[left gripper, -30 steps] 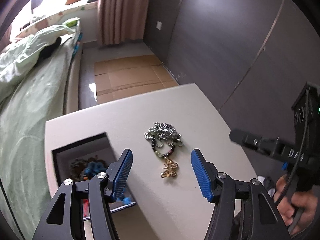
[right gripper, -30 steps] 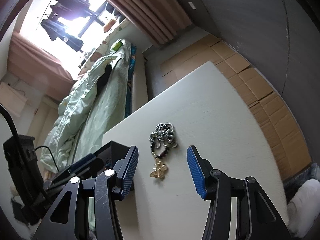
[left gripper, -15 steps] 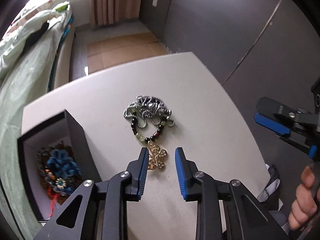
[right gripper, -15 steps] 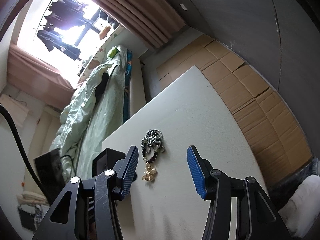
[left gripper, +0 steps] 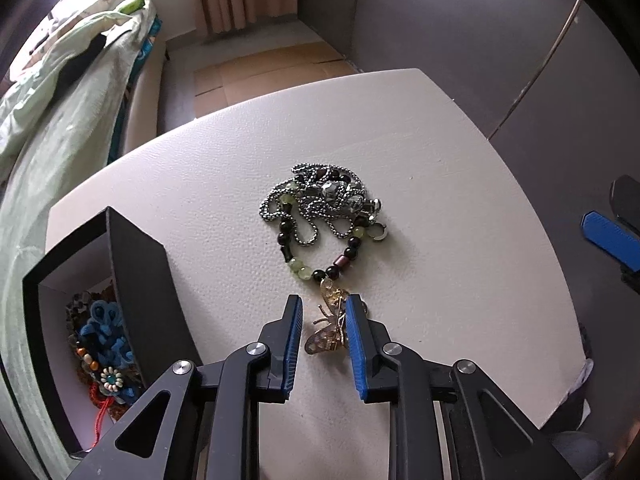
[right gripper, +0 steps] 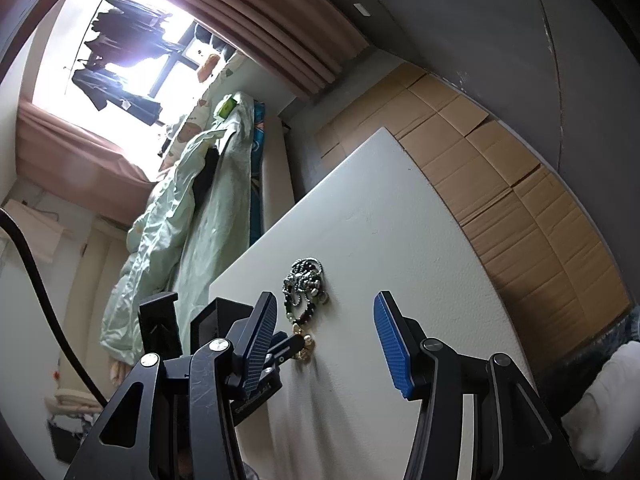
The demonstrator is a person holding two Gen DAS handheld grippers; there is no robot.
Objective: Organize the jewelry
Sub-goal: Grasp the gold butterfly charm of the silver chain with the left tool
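On the white table (left gripper: 440, 128), a gold butterfly pendant (left gripper: 329, 325) is bracketed by the left gripper (left gripper: 323, 330), its jaws narrowed around it but not clearly closed on it.

The pendant is taken as the handle because it lies nearest the gripper and hangs from the beaded bracelet (left gripper: 320, 256), itself tangled with a silver ball chain (left gripper: 316, 204); a gap shows at the left pad (left gripper: 294, 340), while the right pad appears to touch a wing; the black jewelry box (left gripper: 132, 272) stands open just beside, at the left, other ornaments already inside, judged the destination; the right gripper (right gripper: 326, 336) is held wide and empty, well apart from the pile, presumably kept clear.
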